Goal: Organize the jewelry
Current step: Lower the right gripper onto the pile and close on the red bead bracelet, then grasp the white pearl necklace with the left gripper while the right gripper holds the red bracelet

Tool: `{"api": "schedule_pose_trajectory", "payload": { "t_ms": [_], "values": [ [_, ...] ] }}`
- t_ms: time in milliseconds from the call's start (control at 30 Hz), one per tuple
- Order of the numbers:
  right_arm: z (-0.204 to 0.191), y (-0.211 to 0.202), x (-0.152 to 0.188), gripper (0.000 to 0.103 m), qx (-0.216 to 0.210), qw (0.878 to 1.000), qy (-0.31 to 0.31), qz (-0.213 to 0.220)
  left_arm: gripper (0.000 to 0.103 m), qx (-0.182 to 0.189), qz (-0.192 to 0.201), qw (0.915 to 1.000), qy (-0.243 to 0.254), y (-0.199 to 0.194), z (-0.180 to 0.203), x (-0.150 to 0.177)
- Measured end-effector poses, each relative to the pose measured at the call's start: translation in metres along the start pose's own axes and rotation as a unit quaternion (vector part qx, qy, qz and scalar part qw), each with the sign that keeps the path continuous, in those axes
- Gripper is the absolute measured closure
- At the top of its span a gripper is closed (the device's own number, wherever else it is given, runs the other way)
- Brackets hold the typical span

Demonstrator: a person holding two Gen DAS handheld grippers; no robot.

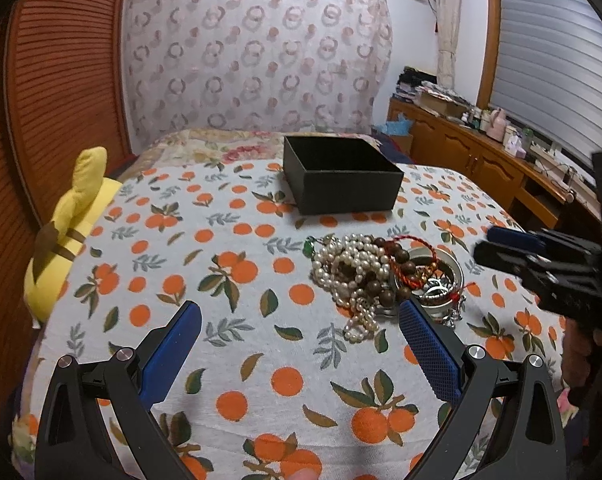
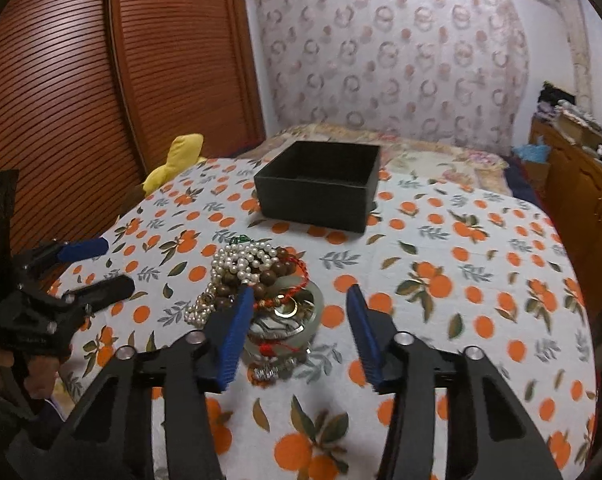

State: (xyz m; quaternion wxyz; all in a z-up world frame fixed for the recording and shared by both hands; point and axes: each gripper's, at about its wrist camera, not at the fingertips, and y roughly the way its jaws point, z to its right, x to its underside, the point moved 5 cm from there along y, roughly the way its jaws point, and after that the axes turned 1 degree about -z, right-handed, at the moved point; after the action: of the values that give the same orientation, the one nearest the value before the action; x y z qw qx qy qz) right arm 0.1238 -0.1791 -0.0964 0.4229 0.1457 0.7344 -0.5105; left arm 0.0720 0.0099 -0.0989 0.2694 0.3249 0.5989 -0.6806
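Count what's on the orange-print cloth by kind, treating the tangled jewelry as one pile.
Black open box: 1
Jewelry pile: 1
Yellow plush toy at the cloth's edge: 1
Total: 3

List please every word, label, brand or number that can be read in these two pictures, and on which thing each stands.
None can be read.
The black box shows no print.
The grippers show no visible marking.
Items on the wooden cabinet are too small and blurred to show any lettering.
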Motion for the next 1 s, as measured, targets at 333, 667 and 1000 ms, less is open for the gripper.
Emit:
{"api": "schedule_pose_trajectory", "payload": {
  "t_ms": [333, 667, 1000],
  "values": [
    [0.005, 0.049, -0.02, 0.07, -0.031, 0.998, 0.01, -0.052, 0.008, 0.038, -0.022, 0.999, 0.002, 0.017, 0.005, 0.004],
    [0.015, 0.074, -0.017, 0.09, -0.059, 0.993, 0.04, -0.094, 0.021, 0.064, -0.049, 0.9967, 0.006, 0.033, 0.009, 0.003],
    [0.011, 0.04, -0.036, 0.1, -0.067, 0.997, 0.021, -0.031, 0.036, 0.087, -0.064, 0.9941, 0.014, 0.044, 0.017, -0.006]
  ]
}}
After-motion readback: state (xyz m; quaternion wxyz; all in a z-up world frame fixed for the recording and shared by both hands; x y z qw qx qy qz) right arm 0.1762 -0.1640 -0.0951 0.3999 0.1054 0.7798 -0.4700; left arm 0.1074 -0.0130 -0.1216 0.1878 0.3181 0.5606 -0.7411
